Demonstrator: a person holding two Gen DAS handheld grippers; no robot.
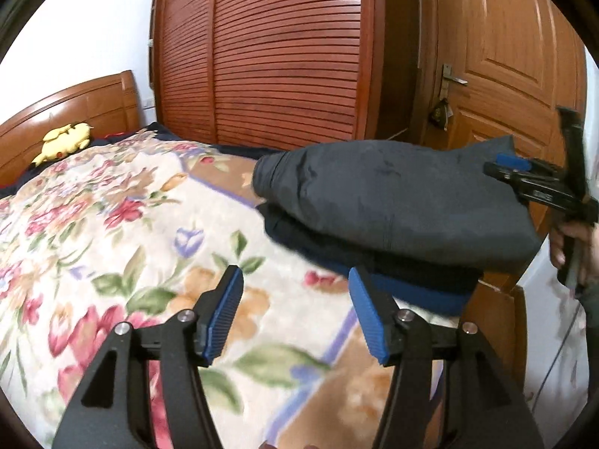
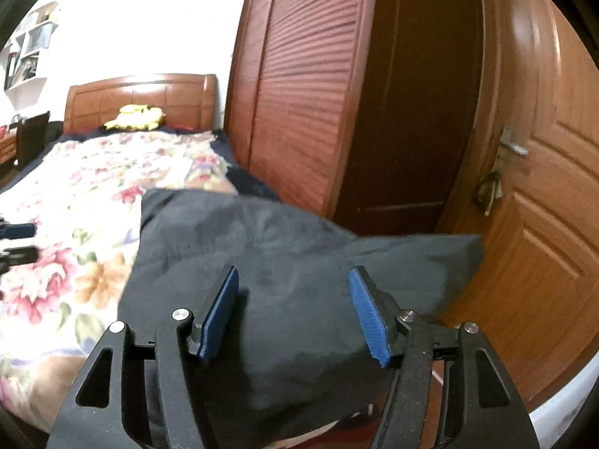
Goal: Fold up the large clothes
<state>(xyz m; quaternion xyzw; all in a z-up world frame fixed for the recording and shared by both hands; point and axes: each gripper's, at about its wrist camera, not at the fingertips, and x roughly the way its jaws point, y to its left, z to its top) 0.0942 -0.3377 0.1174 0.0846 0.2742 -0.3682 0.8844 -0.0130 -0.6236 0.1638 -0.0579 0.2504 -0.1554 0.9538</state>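
The dark grey garment [image 1: 393, 202] is lying folded at the right edge of the bed [image 1: 112, 224], close to the louvred wardrobe [image 1: 262, 56] and the panelled door [image 1: 505, 56], its matte, softly creased cloth resting on a dark blue layer. Leftward, the plush floral blanket is stretching wide toward the wooden headboard, where a yellow soft toy [image 1: 63, 142] is sitting. The left tool [image 1: 295, 310] is hovering wide apart over the blanket; the right tool [image 2: 294, 310] is spreading wide above the garment, gripping nothing
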